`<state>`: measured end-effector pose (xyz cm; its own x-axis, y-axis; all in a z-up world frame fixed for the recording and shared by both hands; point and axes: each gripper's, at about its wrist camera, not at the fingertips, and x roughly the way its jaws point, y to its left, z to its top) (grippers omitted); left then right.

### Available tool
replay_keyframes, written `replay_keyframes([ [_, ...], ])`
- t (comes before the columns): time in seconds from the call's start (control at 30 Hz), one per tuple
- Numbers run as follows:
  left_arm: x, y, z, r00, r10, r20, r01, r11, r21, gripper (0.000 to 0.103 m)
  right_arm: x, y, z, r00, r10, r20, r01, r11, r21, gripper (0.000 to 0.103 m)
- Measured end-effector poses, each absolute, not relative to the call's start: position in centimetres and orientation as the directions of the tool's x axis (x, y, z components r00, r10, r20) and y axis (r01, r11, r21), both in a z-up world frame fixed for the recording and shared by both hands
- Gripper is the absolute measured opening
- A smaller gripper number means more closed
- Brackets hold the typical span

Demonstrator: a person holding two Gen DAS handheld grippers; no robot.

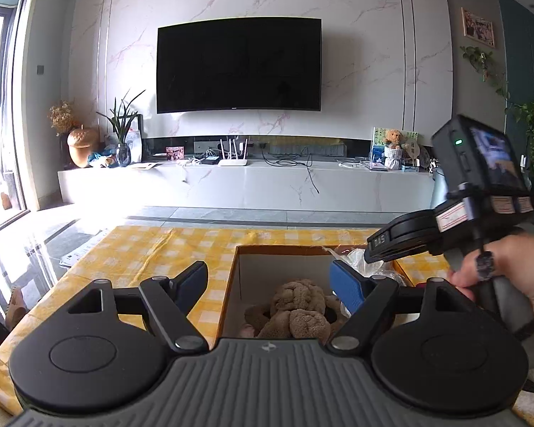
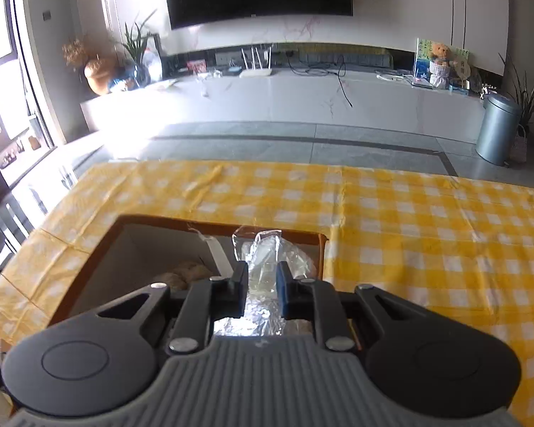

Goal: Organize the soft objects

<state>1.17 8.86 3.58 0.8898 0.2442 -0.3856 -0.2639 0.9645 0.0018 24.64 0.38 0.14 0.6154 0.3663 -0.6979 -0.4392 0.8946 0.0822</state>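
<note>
An open cardboard box (image 1: 231,284) stands on the yellow checked tablecloth (image 1: 142,256). A brown plush toy (image 1: 293,311) lies inside it. My left gripper (image 1: 270,284) is open and empty above the box's near side, fingers wide apart. My right gripper (image 2: 261,284) is shut on a clear plastic-wrapped soft item (image 2: 267,263) and holds it over the box's right part (image 2: 322,249). The plush (image 2: 188,274) shows partly in the right wrist view. In the left wrist view the right gripper's body (image 1: 445,220) comes in from the right, its fingertips hidden.
The tablecloth (image 2: 427,231) stretches wide to the right of the box. Beyond the table is floor, a white TV bench (image 1: 249,185) with a router, cables and a small teddy (image 1: 395,142), and a metal bin (image 2: 498,128).
</note>
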Motion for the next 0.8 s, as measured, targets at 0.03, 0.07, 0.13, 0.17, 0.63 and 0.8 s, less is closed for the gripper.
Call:
replay_keyframes([
  [0.03,1.2,9.0,3.5,0.888,0.243,-0.39,-0.264,0.965,0.001,0.091,25.7,1.5,-1.1,0.6,0.302,-0.741,-0.43,0.903,0.019,0.013],
  [0.07,1.2,9.1,3.5,0.886,0.243,-0.394,-0.265,0.964,0.0,0.091,26.3,2.2,-2.0,0.586,0.266,-0.765,-0.427,0.904,-0.012,0.012],
  [0.13,1.2,9.3,3.5,0.883,0.244,-0.402,-0.268,0.963,-0.004,0.091,27.2,3.0,-3.3,0.554,0.224,-0.802,-0.425,0.904,-0.041,0.007],
  [0.17,1.2,9.2,3.5,0.881,0.244,-0.406,-0.269,0.963,-0.005,0.091,27.1,3.5,-3.8,0.553,0.196,-0.81,-0.438,0.895,-0.082,0.007],
  [0.63,0.7,9.5,4.7,0.879,0.201,-0.431,-0.253,0.965,-0.064,0.09,25.1,-1.5,1.1,0.598,0.376,-0.708,-0.42,0.899,0.122,0.024],
  [0.8,0.6,9.0,5.9,0.895,0.194,-0.402,-0.242,0.967,-0.073,0.09,19.1,-6.5,6.3,0.691,0.454,-0.562,-0.459,0.877,0.144,0.04],
])
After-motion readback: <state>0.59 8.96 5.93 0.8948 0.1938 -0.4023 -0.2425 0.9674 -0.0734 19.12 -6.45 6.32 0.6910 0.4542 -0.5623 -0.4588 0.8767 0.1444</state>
